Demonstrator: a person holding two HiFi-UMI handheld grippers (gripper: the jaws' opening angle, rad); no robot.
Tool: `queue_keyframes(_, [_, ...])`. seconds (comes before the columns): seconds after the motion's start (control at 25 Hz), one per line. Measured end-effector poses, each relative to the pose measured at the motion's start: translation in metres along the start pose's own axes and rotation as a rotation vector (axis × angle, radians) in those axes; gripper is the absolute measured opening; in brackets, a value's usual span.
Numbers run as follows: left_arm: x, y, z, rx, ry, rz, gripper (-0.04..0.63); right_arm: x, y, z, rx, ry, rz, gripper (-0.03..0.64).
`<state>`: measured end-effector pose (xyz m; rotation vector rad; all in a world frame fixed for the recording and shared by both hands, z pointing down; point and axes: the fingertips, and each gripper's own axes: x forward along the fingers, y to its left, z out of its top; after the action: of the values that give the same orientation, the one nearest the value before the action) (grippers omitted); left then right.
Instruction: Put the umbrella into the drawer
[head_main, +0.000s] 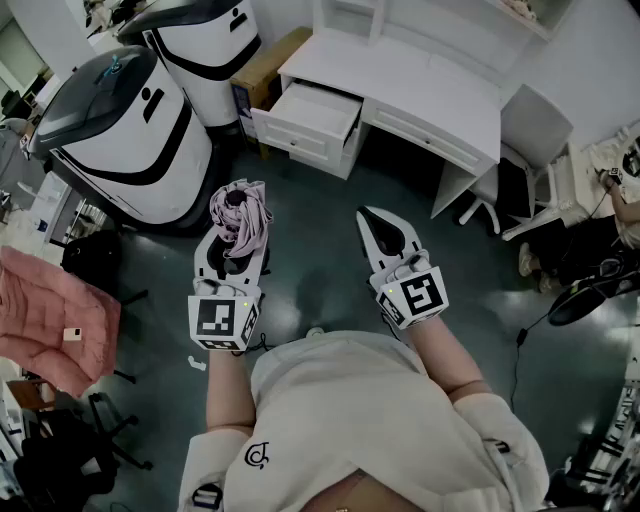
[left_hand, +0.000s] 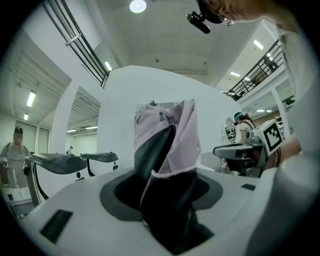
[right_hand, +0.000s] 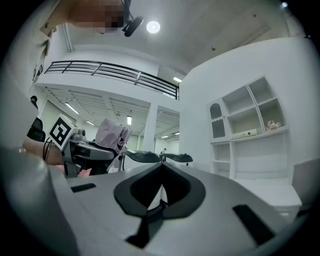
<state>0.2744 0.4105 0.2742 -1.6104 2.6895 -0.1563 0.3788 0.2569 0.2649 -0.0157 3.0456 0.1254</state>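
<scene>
A folded umbrella (head_main: 241, 216) of pale lilac cloth with a black core stands up between the jaws of my left gripper (head_main: 236, 242), which is shut on it. In the left gripper view the umbrella (left_hand: 169, 143) fills the gap of the left gripper (left_hand: 166, 200). My right gripper (head_main: 383, 228) is held level beside it, shut and with nothing in it; its jaws meet at the tips in the right gripper view (right_hand: 160, 167). The white drawer (head_main: 306, 121) stands pulled open at the left end of a white desk (head_main: 420, 85), well ahead of both grippers.
Two large white and black machines (head_main: 130, 135) (head_main: 205, 45) stand on the left, and a cardboard box (head_main: 270, 58) sits by the desk. A pink coat (head_main: 48, 312) hangs at the left edge. A white chair (head_main: 530, 150) and a person (head_main: 628, 205) are at the right.
</scene>
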Motion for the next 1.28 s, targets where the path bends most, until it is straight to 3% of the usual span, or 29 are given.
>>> queue_keyframes(0.76, [0.001, 0.009, -0.018, -0.019, 0.036, -0.008, 0.232, 0.009, 0.003, -0.012, 0.086, -0.018, 0.015, 0.005])
queue_keyframes(1.04, [0.001, 0.048, -0.04, -0.047, 0.074, 0.024, 0.232, 0.05, 0.018, -0.036, 0.113, 0.045, 0.043, 0.005])
queue_keyframes(1.28, [0.044, 0.075, -0.048, -0.044, 0.087, 0.064, 0.232, 0.103, -0.012, -0.051, 0.126, 0.032, 0.066, 0.006])
